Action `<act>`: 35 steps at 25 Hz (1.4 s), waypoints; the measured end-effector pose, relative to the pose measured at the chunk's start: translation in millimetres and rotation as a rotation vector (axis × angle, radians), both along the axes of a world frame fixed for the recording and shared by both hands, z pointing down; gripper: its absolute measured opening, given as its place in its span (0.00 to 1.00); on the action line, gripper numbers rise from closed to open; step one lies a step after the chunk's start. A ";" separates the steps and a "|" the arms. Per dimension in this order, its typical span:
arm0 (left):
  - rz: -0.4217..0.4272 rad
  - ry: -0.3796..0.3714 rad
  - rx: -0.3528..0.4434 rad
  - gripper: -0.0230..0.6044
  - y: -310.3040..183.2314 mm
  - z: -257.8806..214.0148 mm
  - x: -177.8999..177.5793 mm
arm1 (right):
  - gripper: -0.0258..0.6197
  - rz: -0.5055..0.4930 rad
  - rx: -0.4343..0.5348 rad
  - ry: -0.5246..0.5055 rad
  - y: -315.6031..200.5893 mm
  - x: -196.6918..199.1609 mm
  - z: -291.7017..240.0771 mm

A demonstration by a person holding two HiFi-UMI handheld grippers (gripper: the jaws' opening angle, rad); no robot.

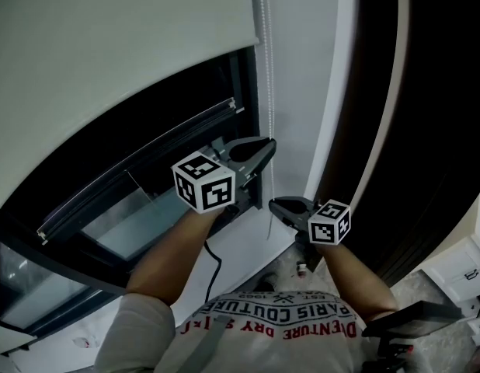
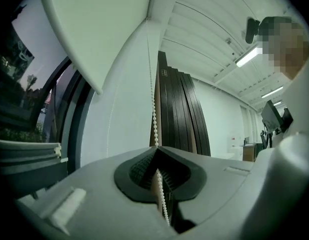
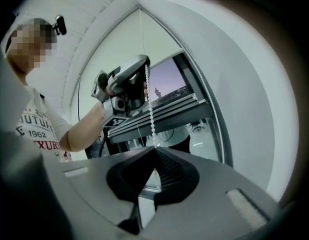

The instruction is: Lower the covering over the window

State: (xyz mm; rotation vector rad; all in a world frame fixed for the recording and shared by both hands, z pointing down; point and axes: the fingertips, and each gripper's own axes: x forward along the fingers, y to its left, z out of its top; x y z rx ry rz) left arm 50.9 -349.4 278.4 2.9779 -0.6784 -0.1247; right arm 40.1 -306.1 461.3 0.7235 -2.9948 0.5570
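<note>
Both jaws clamp the bead chain — left gripper above right gripper — ready to haul the blind down

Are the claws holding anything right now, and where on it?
Both hold the bead chain. The left claw is shut on it higher up, and the right claw pinches it lower down, at its tips.

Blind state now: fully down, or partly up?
Partly up. Bare glass shows below the bottom edge of the blind.
</note>
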 end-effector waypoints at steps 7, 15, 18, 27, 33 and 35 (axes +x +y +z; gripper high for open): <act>-0.010 -0.064 -0.078 0.05 -1.2 65.4 0.5 | 0.05 -0.013 -0.133 0.042 14.9 0.6 60.3; -0.007 -0.110 -0.127 0.05 6.7 118.8 2.1 | 0.05 -0.006 -0.213 0.126 27.0 3.0 111.4; -0.007 -0.128 -0.155 0.05 7.9 139.6 -3.0 | 0.05 -0.021 -0.216 0.172 36.3 0.1 128.4; 0.009 -0.107 -0.155 0.05 17.6 140.6 -1.6 | 0.05 -0.009 -0.188 0.197 41.8 6.0 127.5; 0.032 -0.101 -0.153 0.05 25.1 139.1 -1.8 | 0.18 0.010 -0.151 0.009 23.0 22.6 78.9; 0.039 -0.100 -0.149 0.04 29.3 138.4 -2.1 | 0.19 0.024 -0.089 -0.018 12.5 29.5 46.0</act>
